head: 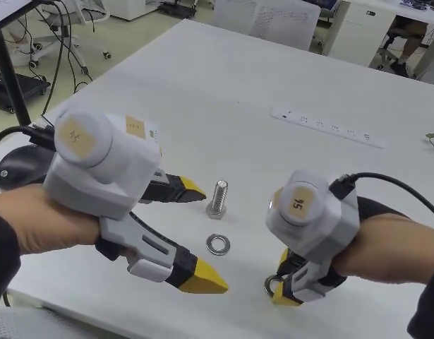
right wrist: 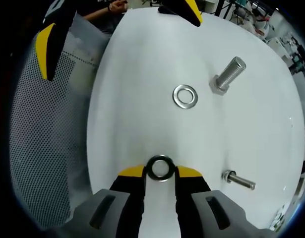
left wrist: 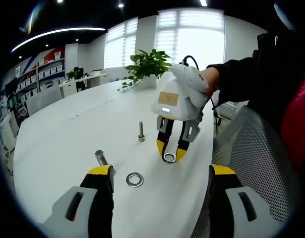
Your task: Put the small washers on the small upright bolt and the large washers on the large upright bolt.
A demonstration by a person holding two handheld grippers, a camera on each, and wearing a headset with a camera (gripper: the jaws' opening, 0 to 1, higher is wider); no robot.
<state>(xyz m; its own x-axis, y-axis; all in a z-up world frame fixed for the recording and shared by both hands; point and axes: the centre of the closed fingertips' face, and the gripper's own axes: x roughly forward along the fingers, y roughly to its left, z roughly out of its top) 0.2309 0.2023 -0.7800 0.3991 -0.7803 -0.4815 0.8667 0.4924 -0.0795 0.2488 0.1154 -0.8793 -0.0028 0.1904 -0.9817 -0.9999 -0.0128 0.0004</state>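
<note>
The right gripper (head: 276, 289), nearest at the right of the white table (head: 202, 85), is pinched on a silver steel washer ring (right wrist: 159, 168), which it holds by the rim between its yellow tips. I cannot tell whether this ring is a small or a large one. To the left, the left gripper (head: 201, 236) hangs with its jaws wide apart, holding nothing. Between the two grippers a second flat silver washer (head: 218, 244) lies loose on the table. Just beyond it the large threaded steel bolt (head: 218, 198) stands on its head. The small thin bolt (left wrist: 141, 131) stands further right, just past the right gripper. The bolts are the only holders here, and both shanks look bare. To seat the held ring well, match its bore to the right bolt, hold it level and centred over the tip, then let go. A white power strip (head: 326, 126) lies farthest off.
</note>
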